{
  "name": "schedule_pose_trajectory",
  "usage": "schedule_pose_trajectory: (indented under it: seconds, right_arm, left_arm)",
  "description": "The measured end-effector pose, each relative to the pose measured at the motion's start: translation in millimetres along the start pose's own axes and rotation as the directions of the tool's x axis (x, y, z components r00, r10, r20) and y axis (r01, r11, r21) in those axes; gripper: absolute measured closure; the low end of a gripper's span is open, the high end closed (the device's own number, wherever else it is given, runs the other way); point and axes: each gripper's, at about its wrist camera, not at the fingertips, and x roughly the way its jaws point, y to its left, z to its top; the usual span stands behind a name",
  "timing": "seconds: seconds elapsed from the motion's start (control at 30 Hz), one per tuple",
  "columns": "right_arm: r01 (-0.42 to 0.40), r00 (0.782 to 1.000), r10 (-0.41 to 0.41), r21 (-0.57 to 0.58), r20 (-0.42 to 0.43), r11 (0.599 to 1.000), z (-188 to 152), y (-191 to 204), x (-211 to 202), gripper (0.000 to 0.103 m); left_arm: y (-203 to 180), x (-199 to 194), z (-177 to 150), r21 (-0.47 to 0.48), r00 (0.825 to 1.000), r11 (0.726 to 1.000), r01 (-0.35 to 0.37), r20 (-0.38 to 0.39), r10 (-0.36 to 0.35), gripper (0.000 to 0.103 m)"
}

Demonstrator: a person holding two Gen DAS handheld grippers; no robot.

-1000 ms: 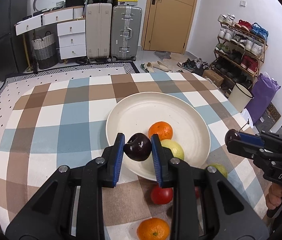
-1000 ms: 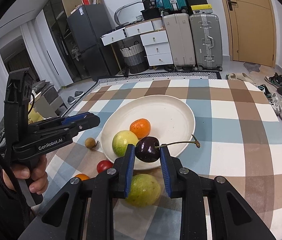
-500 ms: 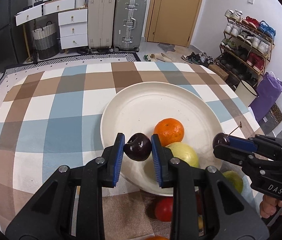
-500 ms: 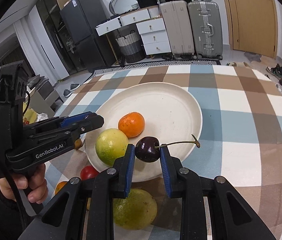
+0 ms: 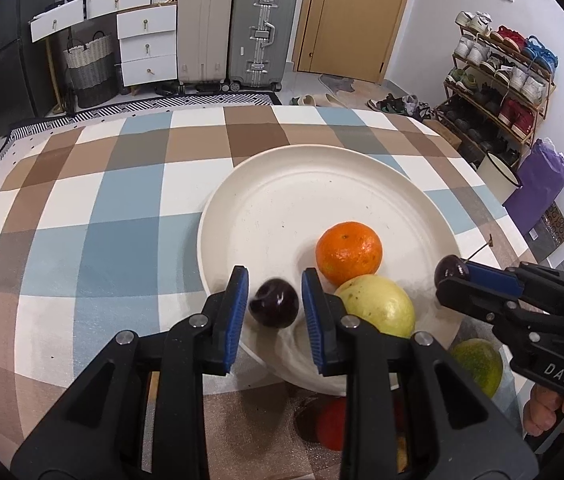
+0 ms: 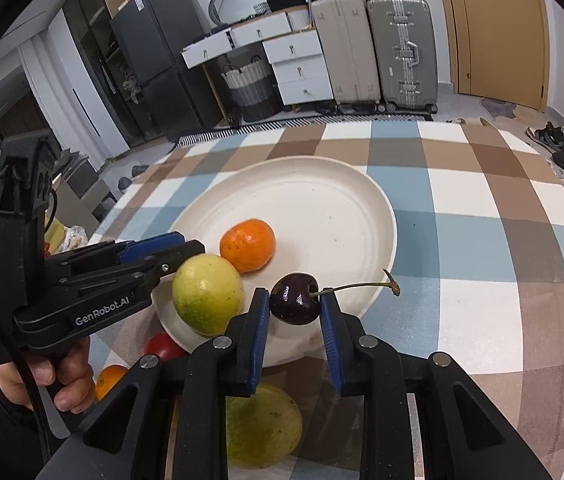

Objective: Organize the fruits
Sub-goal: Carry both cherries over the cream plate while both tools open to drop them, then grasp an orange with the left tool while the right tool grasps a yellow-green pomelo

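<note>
Left tool (image 5: 274,276): its pads now stand slightly clear of the stemless cherry (image 5: 274,304), with a thin gap on each side. Half a second ago they clamped it.
Stemless cherry: blurred and lower between the pads than before, so it appears to be dropping. It is over the near edge of the plate (image 5: 321,184).
Right tool (image 6: 294,294): its jaws have just been opening a little. The stemmed cherry (image 6: 294,300) is between them and seems to touch both pads, so it is judged as still gripped, though barely.
Stemmed cherry: over the near rim of the plate, stem pointing right, in the same place between the pads as half a second ago.
Approach: both tools have come down toward the plate over the last second.
Plate contents: an orange (image 5: 349,252) and a yellow-green fruit (image 5: 375,306), touching.
Off the plate: a red fruit (image 6: 162,346), a green fruit (image 6: 260,426) and a small orange (image 6: 108,378) lie on the worktop (image 5: 122,220).
Task meaning: two cherries are being delivered. The loose fruit is left to collect.
</note>
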Motion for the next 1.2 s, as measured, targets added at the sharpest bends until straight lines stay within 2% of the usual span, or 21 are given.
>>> schedule_pose_trajectory:
  seconds: [0.1,0.17,0.2,0.27,0.37,0.4,0.47,0.53,0.6,0.9,1.2]
  right_arm:
    - [0.01,1.0,-0.01,-0.002,0.028,1.0,0.0,-0.7,-9.2,0.069]
    - [0.017,0.999,-0.017,-0.01,0.036,1.0,-0.5,-0.6,-15.0,0.067]
    - [0.018,0.999,-0.017,-0.014,0.042,1.0,-1.2,-0.2,-18.7,0.059]
    - [0.043,0.997,-0.042,-0.013,0.062,0.999,-3.0,0.0,-27.5,0.048]
    - [0.054,0.996,-0.054,-0.003,0.069,0.999,-7.0,-0.2,-36.6,0.023]
    - [0.059,0.995,-0.059,0.002,0.075,0.998,-8.8,0.3,-40.0,0.018]
    - [0.061,0.995,-0.061,0.001,0.075,0.998,-13.0,2.5,-44.5,0.015]
    - [0.065,0.996,-0.064,-0.002,0.06,0.998,-16.5,4.8,-45.2,0.01]
    - [0.068,0.997,-0.068,-0.004,0.04,0.998,-21.2,7.1,-44.6,0.002]
    - [0.06,0.998,-0.061,-0.03,-0.013,0.998,-39.6,14.5,-38.9,0.001]
    - [0.051,0.999,-0.051,-0.025,-0.013,0.998,-47.6,10.5,-43.4,0.0]
  left_arm:
    - [5.3,-8.0,1.1,-0.027,1.0,0.999,0.022,0.01,-0.022,0.074]
    - [9.1,-15.3,0.6,-0.044,0.999,0.999,0.029,0.02,-0.028,0.056]
    - [10.4,-19.5,0.1,-0.046,0.999,0.999,0.027,0.028,-0.026,0.048]
    - [12.5,-30.5,-1.9,-0.051,0.998,0.999,0.004,0.056,-0.001,0.022]
    - [15.1,-48.2,-6.2,-0.054,0.994,0.999,-0.011,0.107,0.017,0.016]
    - [15.6,-53.0,-7.9,-0.052,0.993,0.999,-0.016,0.114,0.022,0.013]
    - [17.0,-59.6,-12.2,-0.057,0.993,0.998,-0.026,0.118,0.033,0.003]
    - [18.7,-65.4,-17.2,-0.064,0.992,0.998,-0.021,0.123,0.029,0.003]
    - [19.6,-69.9,-22.5,-0.074,0.993,0.997,-0.014,0.118,0.023,0.003]
    - [11.5,-89.5,-45.6,-0.046,0.993,0.998,-0.037,0.107,0.042,0.003]
    - [7.2,-99.8,-62.9,-0.033,0.994,0.998,-0.047,0.094,0.05,0.003]
